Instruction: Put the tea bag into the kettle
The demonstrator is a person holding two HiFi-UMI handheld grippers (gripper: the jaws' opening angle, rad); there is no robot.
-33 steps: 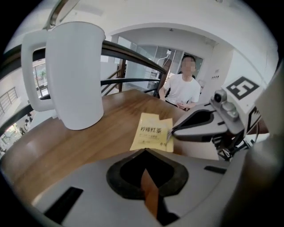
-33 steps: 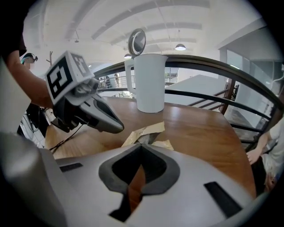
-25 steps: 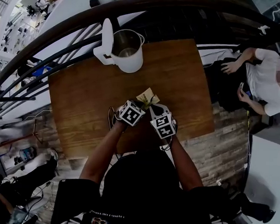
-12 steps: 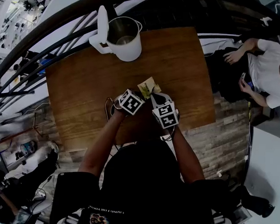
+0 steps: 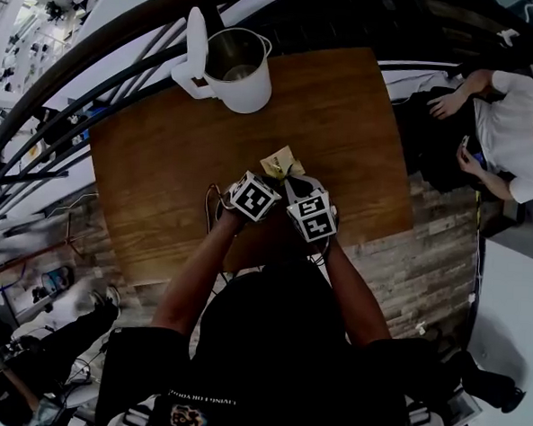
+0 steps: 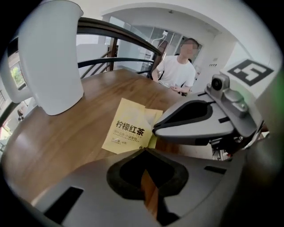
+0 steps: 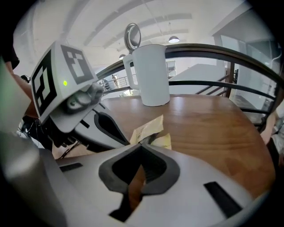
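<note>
Person seen from above, standing at a wooden table with a hand-held gripper in each hand. The two grippers meet near the middle of the table, tips almost touching, both angled downward onto a small yellow tea bag packet with dark printed characters on it.

The left gripper has its jaws pressed together, pinching the near edge of the packet. The right gripper is clenched too, nipping the packet's edge just beside the left gripper's tip. The packet looks slightly crumpled and lifted where they hold it, while the rest of it lies on the wood.

A white kettle stands upright at the far left corner of the table, well apart from the packet. Its lid is tipped up, showing a shiny metal inside. A dark curved railing runs behind the table. A second person in a white shirt sits off the table's far right side.
</note>
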